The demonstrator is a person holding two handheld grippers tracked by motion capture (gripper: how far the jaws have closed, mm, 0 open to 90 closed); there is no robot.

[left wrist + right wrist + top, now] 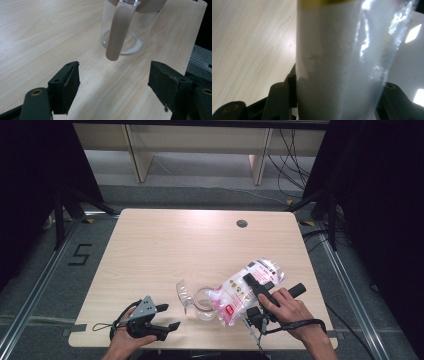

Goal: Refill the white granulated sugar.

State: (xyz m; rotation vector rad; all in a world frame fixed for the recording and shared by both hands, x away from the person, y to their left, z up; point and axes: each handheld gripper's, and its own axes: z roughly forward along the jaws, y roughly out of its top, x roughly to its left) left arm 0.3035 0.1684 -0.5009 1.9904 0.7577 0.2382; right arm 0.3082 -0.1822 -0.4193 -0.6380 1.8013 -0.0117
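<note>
A clear plastic bag (239, 291) of white powder with pink print hangs tilted, its low end at the rim of a clear glass pitcher (199, 304). My right gripper (253, 283) is shut on the bag's upper part, and in the right gripper view the bag (342, 50) fills the gap between the jaws. Near the table's front left my left gripper (169, 316) stands open, pointing at the pitcher. In the left gripper view the pitcher (140, 30) stands just beyond the open left gripper (115, 77), its handle (118, 35) facing me and a little white powder on its bottom.
The pale wooden table (175, 245) has a round cable hole (242, 223) at the back right. Wooden shelving and loose cables stand behind it, and a "5" mark (80, 254) is on the floor to the left. The table's edge (195, 37) runs close beside the pitcher.
</note>
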